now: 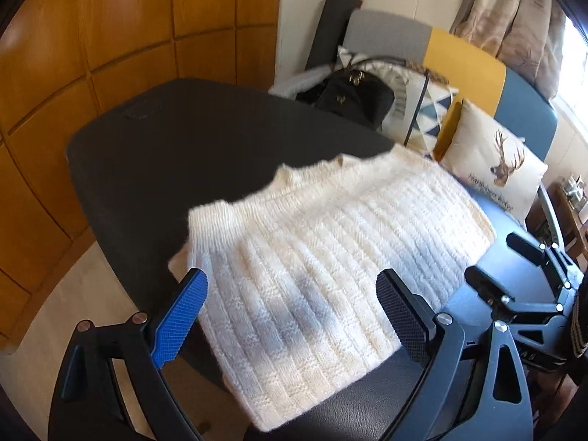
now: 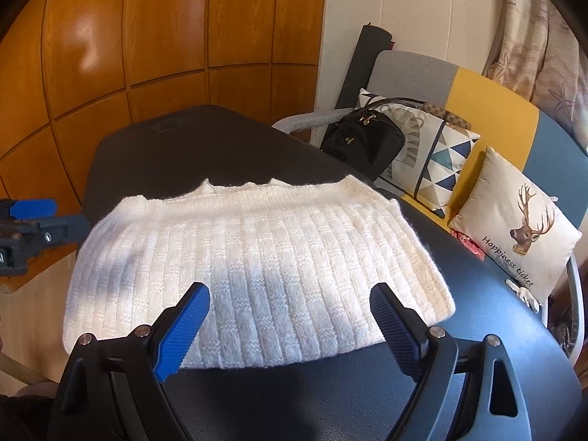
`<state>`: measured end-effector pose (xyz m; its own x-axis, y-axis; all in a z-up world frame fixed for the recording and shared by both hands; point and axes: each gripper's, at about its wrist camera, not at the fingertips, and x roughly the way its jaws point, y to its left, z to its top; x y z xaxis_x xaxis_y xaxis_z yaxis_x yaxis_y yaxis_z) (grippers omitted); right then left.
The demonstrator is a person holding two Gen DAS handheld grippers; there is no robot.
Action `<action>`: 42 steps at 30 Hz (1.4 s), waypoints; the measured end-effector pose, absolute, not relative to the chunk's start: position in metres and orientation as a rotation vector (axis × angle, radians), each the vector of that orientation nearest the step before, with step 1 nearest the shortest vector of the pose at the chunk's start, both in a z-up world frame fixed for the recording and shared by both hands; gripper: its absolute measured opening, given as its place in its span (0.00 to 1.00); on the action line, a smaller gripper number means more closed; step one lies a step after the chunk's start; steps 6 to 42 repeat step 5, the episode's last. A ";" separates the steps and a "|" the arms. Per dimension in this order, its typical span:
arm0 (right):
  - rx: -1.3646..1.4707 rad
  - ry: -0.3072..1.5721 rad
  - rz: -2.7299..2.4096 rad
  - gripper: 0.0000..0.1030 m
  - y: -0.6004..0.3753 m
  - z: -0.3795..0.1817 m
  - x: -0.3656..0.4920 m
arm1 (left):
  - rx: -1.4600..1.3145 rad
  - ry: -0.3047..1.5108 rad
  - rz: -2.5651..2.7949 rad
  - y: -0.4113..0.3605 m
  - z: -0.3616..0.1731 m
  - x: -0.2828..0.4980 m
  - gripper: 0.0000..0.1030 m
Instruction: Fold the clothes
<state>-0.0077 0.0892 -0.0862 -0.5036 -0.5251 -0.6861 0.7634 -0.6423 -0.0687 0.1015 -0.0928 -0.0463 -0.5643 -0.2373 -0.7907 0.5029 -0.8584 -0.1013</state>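
Note:
A cream ribbed knit sweater (image 1: pixel 323 257) lies folded into a rectangle on a black padded table (image 1: pixel 183 147). Its near edge hangs a little past the table's left front rim. My left gripper (image 1: pixel 294 312) hovers just over the sweater's near left part, jaws wide open and nothing between the blue and black pads. In the right wrist view the sweater (image 2: pixel 257 257) spreads across the table (image 2: pixel 330 386), and my right gripper (image 2: pixel 290 327) stands open over its front edge. The right gripper (image 1: pixel 503 262) also shows at the far right, and the left gripper (image 2: pixel 47 217) at the sweater's left end.
Behind the table stands a grey, yellow and blue sofa (image 2: pixel 488 92) with a black bag (image 2: pixel 364 143), a triangle-pattern cushion (image 2: pixel 437 161) and a deer cushion (image 2: pixel 522 228). Wooden wall panels (image 2: pixel 147 55) fill the left. Pale floor (image 1: pixel 73 294) lies below the table's left rim.

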 end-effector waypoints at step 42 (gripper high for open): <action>0.844 0.471 -2.163 0.88 0.092 -0.090 -0.008 | 1.152 0.448 -2.393 -0.094 -0.048 0.105 0.93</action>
